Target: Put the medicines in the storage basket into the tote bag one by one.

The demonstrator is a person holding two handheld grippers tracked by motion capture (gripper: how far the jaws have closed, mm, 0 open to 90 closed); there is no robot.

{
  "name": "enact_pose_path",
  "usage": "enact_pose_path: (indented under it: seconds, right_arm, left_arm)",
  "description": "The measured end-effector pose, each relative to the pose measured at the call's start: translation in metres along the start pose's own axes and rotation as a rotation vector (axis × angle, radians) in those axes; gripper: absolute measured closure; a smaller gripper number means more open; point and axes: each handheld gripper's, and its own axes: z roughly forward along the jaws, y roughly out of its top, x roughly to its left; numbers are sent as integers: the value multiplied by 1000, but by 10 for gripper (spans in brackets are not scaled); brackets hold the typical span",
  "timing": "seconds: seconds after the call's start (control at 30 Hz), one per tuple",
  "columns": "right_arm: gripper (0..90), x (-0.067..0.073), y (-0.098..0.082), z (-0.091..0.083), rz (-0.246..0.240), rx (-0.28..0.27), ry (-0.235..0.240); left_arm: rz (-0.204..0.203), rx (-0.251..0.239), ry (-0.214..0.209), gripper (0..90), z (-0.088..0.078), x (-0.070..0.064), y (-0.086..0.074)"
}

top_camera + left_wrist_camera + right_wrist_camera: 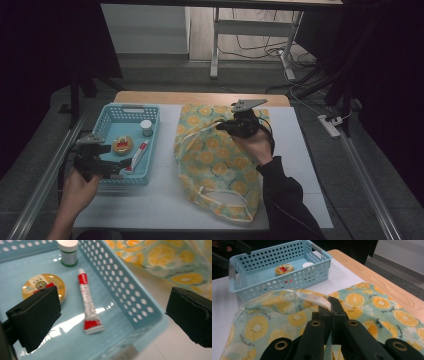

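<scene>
- Right tool (239,126) clenched on the fruit-print bag (215,155), pinching the cloth at its upper edge; right gripper view showed the jaws closed together with a fold of the bag's pale hem (318,298) between them.
- Bag lay flat on the white surface (165,200), right of the basket, its pinched edge lifted a bit off the surface.
- Bag's cream straps (225,197) lay looped on the end of the bag nearest the person.
- Left tool (107,167) released, jaws wide apart, nothing between the pads; it hung over the near right corner of the blue basket (150,112).
- Left gripper view: 1 jaw sat over the basket floor, the other outside the basket's perforated wall (125,287), above the surface.
- Basket held 3 things: red-and-white tube (88,302), round yellow tin (37,285), small white-capped jar (68,251).
- Tube lay flat on the basket floor, crimped end toward the left tool, not touched by it.
- Tin lay beside the tube, partly hidden behind the left tool's jaw in the left gripper view.
- Jar stood upright at the far end of the basket, apart from tube and tin.
- Person's right sleeve (287,200) dark, forearm resting over the bag's right side.
</scene>
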Motion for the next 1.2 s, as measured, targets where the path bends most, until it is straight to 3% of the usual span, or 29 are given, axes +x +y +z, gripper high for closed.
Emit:
enact_pose_path:
  seconds: [0.27, 0.7, 1.0, 1.2]
  right_arm:
    - [899, 0, -1, 1, 2, 2, -1]
    - [899, 3, -1, 3, -4, -7, 0]
    - [899, 2, -1, 2, -1, -9, -1]
    - [899, 1, -2, 3, 2, -7, -1]
  left_arm:
    - [-48, 22, 37, 0, 13, 15, 11]
    - [-67, 57, 62, 2, 22, 37, 29]
    - [-82, 62, 52, 0, 32, 54, 35]
    - [-80, 88, 80, 0, 41, 58, 39]
